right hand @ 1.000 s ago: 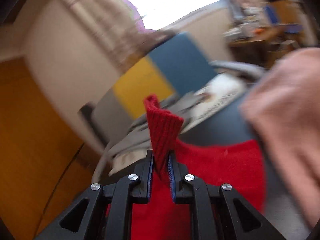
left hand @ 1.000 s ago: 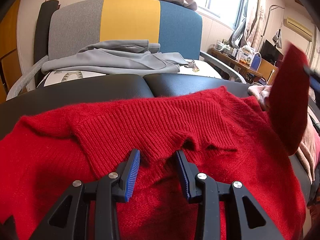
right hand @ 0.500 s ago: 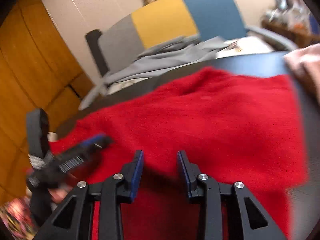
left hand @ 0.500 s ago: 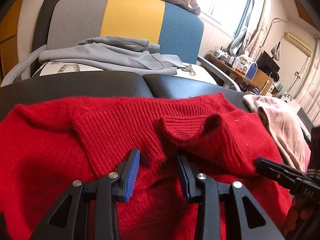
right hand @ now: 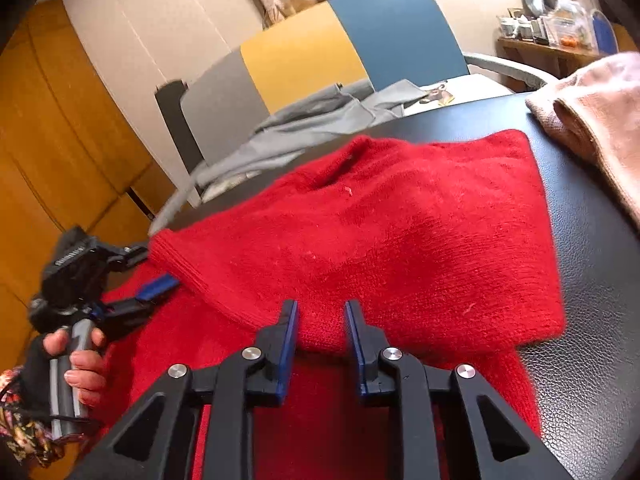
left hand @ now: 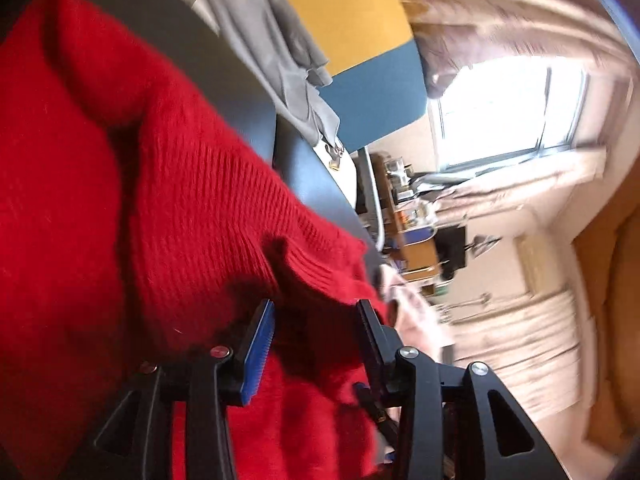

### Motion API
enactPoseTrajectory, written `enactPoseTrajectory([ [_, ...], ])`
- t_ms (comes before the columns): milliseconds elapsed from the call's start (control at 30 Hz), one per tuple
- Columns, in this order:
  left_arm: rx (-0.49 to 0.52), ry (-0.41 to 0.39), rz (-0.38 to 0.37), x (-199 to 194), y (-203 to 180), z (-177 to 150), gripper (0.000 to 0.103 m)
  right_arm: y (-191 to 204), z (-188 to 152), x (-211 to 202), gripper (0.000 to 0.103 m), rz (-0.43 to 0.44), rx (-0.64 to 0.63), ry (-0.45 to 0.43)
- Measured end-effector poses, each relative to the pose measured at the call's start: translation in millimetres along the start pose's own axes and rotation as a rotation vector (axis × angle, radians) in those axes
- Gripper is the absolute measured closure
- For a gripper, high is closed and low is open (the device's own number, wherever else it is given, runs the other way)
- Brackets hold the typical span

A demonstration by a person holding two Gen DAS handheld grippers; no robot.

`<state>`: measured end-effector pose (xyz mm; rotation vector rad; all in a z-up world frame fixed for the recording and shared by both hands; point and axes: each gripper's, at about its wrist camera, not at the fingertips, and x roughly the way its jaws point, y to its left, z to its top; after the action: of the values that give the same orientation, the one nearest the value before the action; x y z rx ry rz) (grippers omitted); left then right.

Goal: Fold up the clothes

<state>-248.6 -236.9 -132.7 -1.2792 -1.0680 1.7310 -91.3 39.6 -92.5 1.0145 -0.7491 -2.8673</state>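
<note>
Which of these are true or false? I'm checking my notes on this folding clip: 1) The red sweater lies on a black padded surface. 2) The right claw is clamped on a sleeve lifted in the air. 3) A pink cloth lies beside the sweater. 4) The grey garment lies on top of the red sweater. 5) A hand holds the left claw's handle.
1) True: the red sweater lies on the black padded surface.
2) False: the right claw grips nothing; the sleeve lies folded flat on the sweater.
3) True: the pink cloth lies at its far right.
4) False: the grey garment lies behind it, on the seat.
5) True: the hand grips the left claw.
</note>
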Motion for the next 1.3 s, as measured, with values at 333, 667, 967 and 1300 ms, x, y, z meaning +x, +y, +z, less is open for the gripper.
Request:
enactPoseTrajectory([
  [333,-0.123,-0.016,-0.066,13.1,-8.6,2.2,0.051,-4.0,-0.3,0.8,0.077,0.037,0.013,-0.001],
  [667,0.072,0.038,0.074,45.2,-66.1,1.1,0.097,14.5,-3.5,-15.4,0.076,0.168,-0.094,-0.064],
  [967,0.165,-0.137,-0.028,-22.1,-109.6,46.4,0.097,-9.6,0.3,13.0,0.093,0.075,0.051,0.081],
  [1300,0.194,-0.177,0.211,-49.5,-30.8,26.1,0.097,-64.4,27.9,-10.2,0.094,-0.173,0.203,-0.051],
])
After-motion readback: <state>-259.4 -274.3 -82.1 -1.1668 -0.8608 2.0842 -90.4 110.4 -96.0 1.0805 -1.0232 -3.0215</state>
